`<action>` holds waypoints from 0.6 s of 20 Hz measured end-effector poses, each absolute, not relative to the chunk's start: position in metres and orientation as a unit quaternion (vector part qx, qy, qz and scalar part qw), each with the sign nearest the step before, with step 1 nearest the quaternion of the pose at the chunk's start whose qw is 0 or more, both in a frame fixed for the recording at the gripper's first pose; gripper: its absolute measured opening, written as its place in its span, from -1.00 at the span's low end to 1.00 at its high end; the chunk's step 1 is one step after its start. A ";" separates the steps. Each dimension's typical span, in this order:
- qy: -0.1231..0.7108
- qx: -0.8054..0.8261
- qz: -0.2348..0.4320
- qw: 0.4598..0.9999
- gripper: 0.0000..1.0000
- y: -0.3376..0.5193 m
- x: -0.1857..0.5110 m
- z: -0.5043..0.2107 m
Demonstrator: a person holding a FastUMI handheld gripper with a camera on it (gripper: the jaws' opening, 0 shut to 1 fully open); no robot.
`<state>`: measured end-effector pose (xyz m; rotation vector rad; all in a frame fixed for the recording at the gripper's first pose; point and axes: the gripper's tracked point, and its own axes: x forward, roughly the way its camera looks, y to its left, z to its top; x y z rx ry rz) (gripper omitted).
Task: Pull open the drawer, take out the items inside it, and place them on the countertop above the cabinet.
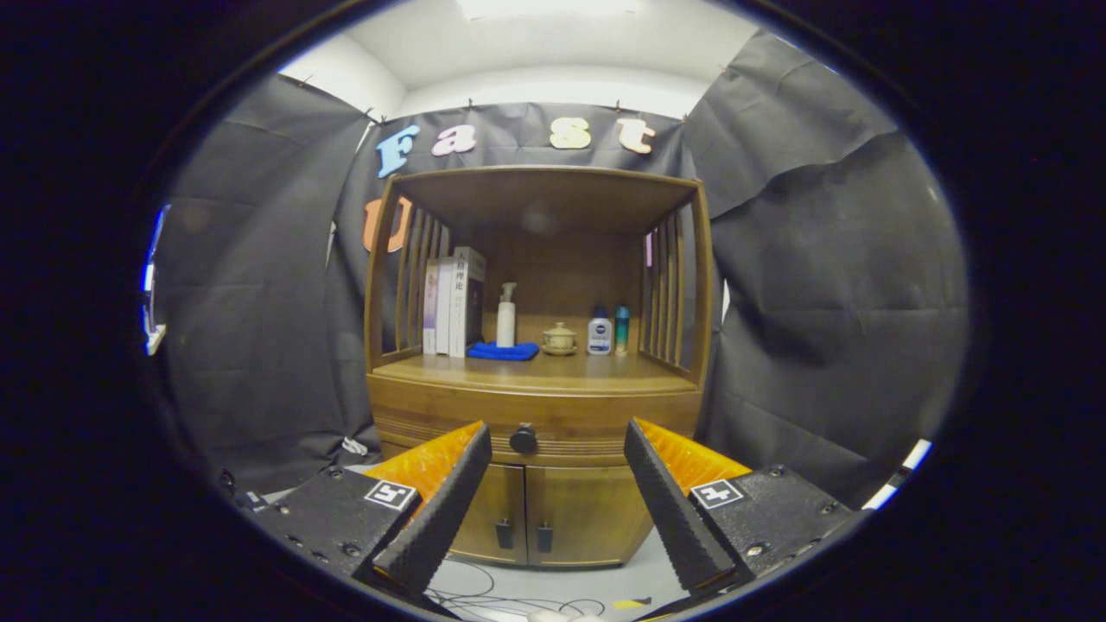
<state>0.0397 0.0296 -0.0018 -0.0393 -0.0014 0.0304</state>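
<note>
Claw fingers spread apart, gripping nothing. Drawer closed, its dark knob just beyond and between the fingers. Desk above carries books, blue cloth.

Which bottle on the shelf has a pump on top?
The tall white bottle beside the books, standing behind the blue cloth. The two small bottles further right have plain caps. The gripper is open, well short of the cabinet.

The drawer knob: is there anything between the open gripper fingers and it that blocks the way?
Nothing visible does. The gripper is open, and the drawer knob sits beyond its fingers, a little toward the left finger. Only free space lies between them. The drawer is shut; the items stand higher up, on the countertop.
</note>
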 end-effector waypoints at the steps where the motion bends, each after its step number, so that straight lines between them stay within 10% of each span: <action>1: 0.000 -0.021 0.018 1.000 1.00 0.034 0.047 -0.003; 12: 0.036 -0.018 0.017 0.999 1.00 0.057 0.158 -0.056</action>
